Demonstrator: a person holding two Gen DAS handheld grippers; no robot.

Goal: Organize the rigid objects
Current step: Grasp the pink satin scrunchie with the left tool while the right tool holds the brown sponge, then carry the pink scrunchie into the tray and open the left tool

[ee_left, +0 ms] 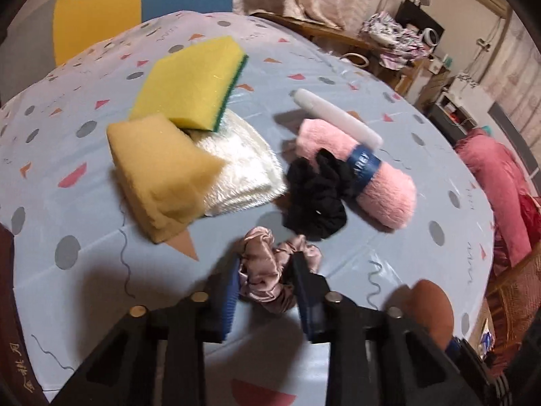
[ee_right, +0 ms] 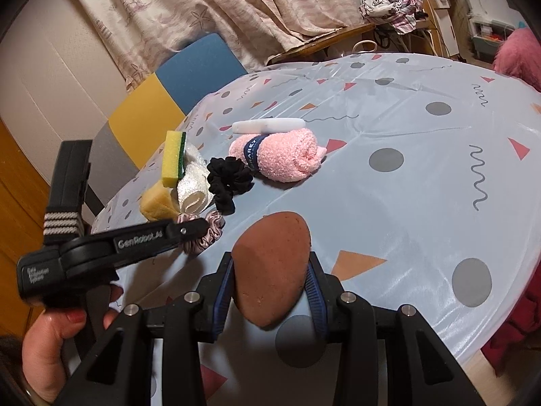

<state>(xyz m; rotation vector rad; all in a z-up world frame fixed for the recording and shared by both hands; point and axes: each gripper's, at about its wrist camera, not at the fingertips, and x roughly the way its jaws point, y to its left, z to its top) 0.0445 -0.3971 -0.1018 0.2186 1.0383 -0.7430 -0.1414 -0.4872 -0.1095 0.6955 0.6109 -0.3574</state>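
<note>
We are in a lived-in room of a home, likely a bedroom or living room. We see patterned curtains (ee_right: 209, 6) with ships and starfish hanging along the far wall, and a table under a plastic cloth (ee_right: 422, 176) printed with dots, triangles and squiggles. At the far right we find a heap of crumpled clothes (ee_right: 390, 3) on a wooden surface, a pink quilt (ee_left: 497, 196) and small storage shelves (ee_left: 453, 108).

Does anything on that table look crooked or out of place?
Yes: the yellow-green sponge sits tilted, propped on the white folded cloth and orange sponge rather than flat. A white tube leans across the pink towel roll.
</note>
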